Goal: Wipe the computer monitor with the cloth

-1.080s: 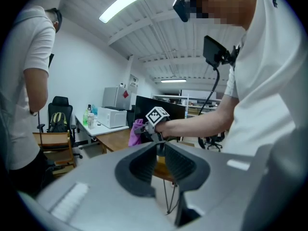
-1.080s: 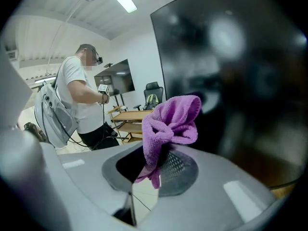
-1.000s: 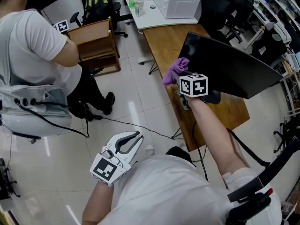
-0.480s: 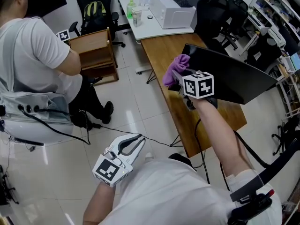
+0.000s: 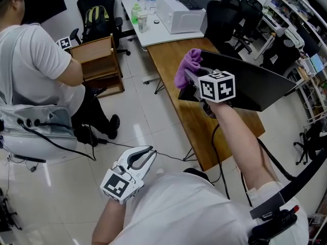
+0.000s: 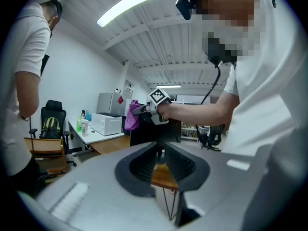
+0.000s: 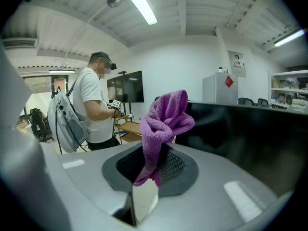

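A black monitor [image 5: 250, 80] stands on the wooden desk [image 5: 173, 55], its dark screen [image 7: 245, 134] filling the right of the right gripper view. My right gripper [image 5: 193, 78] is shut on a purple cloth [image 5: 187, 65], raised at the monitor's left edge; the cloth [image 7: 163, 121] bunches above the jaws beside the screen. My left gripper [image 5: 145, 154] hangs low over the floor, left of my body, shut with nothing in it. In the left gripper view the right gripper [image 6: 144, 109] and cloth [image 6: 131, 115] show ahead.
Another person [image 5: 36, 75] with a backpack stands at left by a wooden cabinet [image 5: 97, 60]. A white table [image 5: 153, 29] with a printer and bottles lies beyond the desk. Office chairs [image 5: 235, 14] crowd the far right. A cable [image 5: 153, 144] runs across the tiled floor.
My right gripper has lifted the cloth up along the monitor's left edge. The left gripper has stayed low, hardly moving.
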